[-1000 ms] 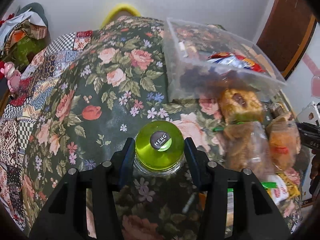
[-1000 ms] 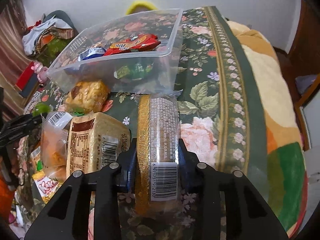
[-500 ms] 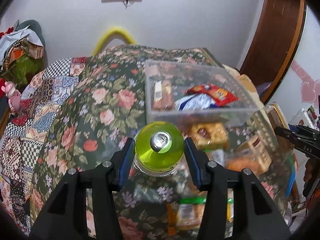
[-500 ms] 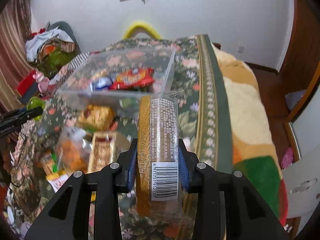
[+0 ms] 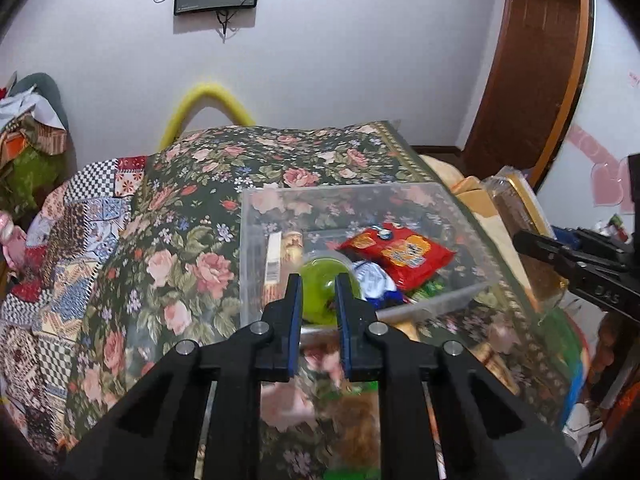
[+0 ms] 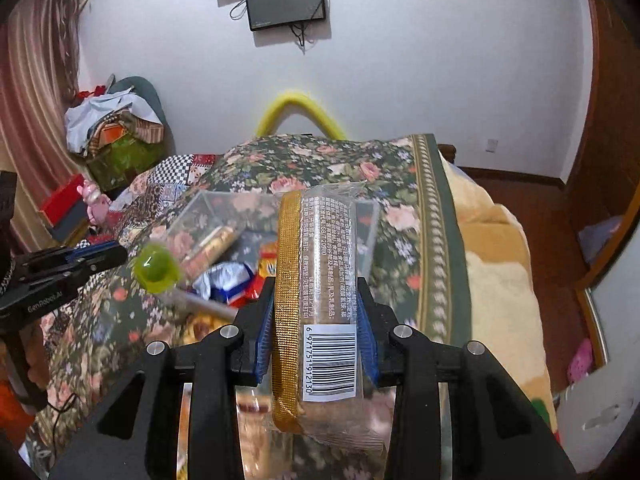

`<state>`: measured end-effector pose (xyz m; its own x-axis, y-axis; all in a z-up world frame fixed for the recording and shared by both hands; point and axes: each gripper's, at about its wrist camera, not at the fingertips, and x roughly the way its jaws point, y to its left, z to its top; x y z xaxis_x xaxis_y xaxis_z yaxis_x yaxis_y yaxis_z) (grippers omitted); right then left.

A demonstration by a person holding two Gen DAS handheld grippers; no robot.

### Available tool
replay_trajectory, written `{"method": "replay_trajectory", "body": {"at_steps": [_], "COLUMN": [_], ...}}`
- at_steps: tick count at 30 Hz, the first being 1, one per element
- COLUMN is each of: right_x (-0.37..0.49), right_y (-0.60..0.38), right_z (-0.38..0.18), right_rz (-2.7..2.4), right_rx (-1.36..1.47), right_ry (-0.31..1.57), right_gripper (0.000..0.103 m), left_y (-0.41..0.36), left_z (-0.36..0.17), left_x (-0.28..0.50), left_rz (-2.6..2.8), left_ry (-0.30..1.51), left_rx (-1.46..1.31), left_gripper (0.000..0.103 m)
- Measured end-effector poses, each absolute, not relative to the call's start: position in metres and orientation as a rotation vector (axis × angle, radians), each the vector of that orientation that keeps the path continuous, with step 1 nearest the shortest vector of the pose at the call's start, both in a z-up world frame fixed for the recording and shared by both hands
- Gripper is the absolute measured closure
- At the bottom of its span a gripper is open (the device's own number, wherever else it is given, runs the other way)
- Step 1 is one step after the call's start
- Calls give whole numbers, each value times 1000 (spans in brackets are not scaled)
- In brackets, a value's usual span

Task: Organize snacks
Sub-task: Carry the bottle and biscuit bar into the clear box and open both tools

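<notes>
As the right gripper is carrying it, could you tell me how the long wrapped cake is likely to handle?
The wrapped cake looks soft, so the right gripper, shut across its width, probably squashes it slightly. Its clear film looks glossy and loose at the ends, so it may slip. It sticks out well past the fingers, so it could sag.

I've let go of the green jelly cup (image 5: 320, 294); it now sits beyond my left gripper (image 5: 317, 312), whose jaws have narrowed. I've lifted both grippers, the clear bin (image 5: 472, 276) at 12 o'clock.
</notes>
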<state>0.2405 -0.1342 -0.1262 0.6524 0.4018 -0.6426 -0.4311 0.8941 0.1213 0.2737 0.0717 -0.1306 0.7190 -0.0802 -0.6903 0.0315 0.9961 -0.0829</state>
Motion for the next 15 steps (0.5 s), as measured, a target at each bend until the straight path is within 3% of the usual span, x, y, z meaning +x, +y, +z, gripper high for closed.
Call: {"method": "replay_trajectory", "body": {"at_steps": [9, 12, 15], "right_x": [262, 273, 285], "right_y": [-124, -123, -119], "right_z": [-134, -134, -136], "right_rz": [484, 474, 457], "right_rx": [-13, 12, 14], "right_ry": [729, 736, 740], "right_gripper": [70, 70, 70], "left_y": [86, 90, 93], "left_z": [-149, -159, -169], "left_x": [285, 284, 282], "left_rz": [-47, -48, -42], "left_ry": [810, 837, 851], "left_rx": [-96, -117, -127], "left_gripper": [87, 81, 67]}}
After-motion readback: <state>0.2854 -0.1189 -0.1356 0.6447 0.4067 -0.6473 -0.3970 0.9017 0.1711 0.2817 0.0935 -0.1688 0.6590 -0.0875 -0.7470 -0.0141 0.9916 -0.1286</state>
